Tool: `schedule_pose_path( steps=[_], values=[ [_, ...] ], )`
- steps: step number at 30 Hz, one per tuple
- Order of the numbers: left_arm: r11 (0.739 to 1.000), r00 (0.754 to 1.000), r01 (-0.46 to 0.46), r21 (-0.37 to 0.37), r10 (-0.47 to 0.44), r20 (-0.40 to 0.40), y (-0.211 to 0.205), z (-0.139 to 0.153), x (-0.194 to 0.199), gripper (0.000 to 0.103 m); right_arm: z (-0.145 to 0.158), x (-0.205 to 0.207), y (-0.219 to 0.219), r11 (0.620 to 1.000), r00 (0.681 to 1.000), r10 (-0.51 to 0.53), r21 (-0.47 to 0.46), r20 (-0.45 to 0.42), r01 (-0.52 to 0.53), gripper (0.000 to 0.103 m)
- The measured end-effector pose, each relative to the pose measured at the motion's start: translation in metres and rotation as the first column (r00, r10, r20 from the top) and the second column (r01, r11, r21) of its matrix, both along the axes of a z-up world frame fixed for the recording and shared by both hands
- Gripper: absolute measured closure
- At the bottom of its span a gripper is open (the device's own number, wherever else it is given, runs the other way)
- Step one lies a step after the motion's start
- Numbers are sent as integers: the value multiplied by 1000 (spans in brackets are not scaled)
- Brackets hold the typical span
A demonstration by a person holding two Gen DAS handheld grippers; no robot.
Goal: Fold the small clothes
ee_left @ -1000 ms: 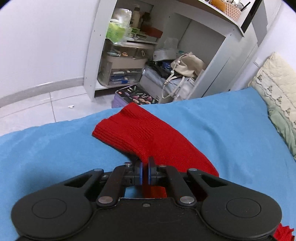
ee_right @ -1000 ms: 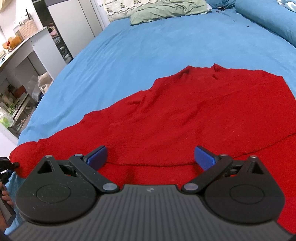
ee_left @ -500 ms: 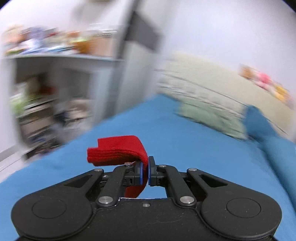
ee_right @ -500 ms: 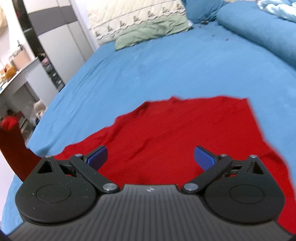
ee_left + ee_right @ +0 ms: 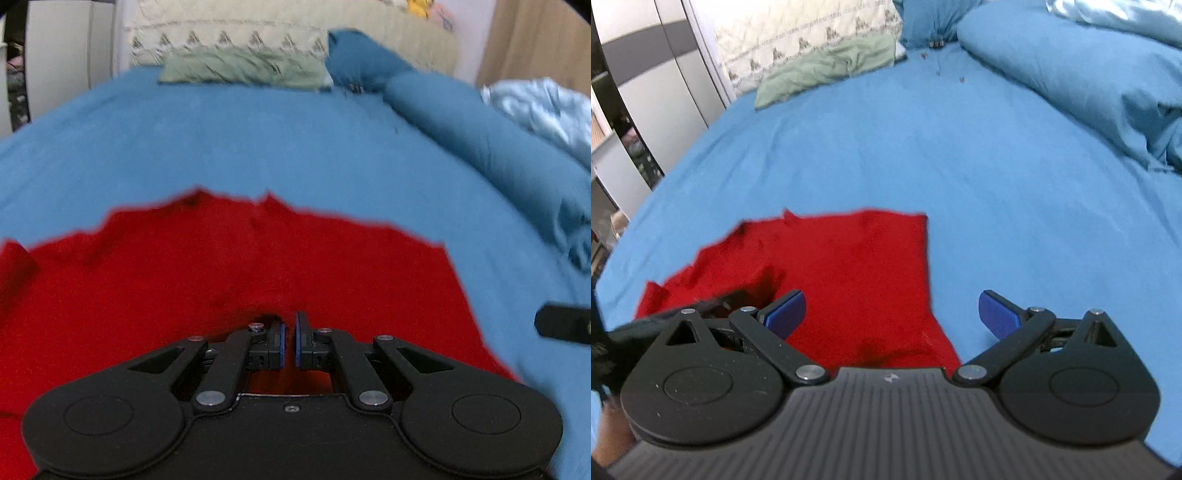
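Sleeve now swung over sweater on bed; L gripper nearly closed, grip unclear; R gripper wide.

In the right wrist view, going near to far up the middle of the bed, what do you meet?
Right claw, open → red garment → bare blue sheet → green pillow → cream patterned pillow.

The garment lies on the bed, with pillows behind and a duvet to its right.
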State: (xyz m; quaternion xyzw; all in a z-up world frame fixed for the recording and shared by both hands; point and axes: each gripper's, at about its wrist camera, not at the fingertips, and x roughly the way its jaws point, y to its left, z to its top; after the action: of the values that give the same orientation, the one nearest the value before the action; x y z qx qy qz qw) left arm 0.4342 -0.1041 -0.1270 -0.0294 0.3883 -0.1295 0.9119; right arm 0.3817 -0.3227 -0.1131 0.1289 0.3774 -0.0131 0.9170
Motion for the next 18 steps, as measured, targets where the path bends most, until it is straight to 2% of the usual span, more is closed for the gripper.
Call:
schedule_pose_path(
  steps=[3, 5, 6, 7, 9, 12, 15, 18],
  values=[
    [999, 999, 34, 29, -33, -11, -3, -7, -4, 90, -11, 2, 3, 999, 999, 33, 8, -11, -33, 0],
    [999, 999, 45, 23, -44, -2, 4, 1, -5, 69, -10, 6, 8, 998, 998, 55, 18, -5, -55, 0],
    [999, 999, 46, 25, -46, 7, 7, 6, -7, 49, -8, 8, 10, 998, 998, 64, 25, 2, -64, 0],
    [999, 999, 39, 35, -40, 22, 12, 13, -12, 38, -4, 9, 14, 997, 997, 75, 31, 10, -75, 0],
    [997, 999, 15, 72, -18, 47, 30, 29, -20, 30, 3, 18, 27, 991, 992, 124, 39, 18, -125, 0],
    [993, 999, -43, 111, 42, 10, 70, 39, -32, 24, 9, 34, 59, 966, 966, 257, 0, -3, -257, 0],
    [979, 994, -109, 171, 111, 0, 115, 40, -43, 23, 1, 46, 106, 912, 918, 394, -108, -35, -396, 0],
    [958, 985, -160, 238, 170, -22, 155, 30, -47, 24, -11, 52, 151, 844, 879, 475, -263, -39, -468, 0]
  ],
)
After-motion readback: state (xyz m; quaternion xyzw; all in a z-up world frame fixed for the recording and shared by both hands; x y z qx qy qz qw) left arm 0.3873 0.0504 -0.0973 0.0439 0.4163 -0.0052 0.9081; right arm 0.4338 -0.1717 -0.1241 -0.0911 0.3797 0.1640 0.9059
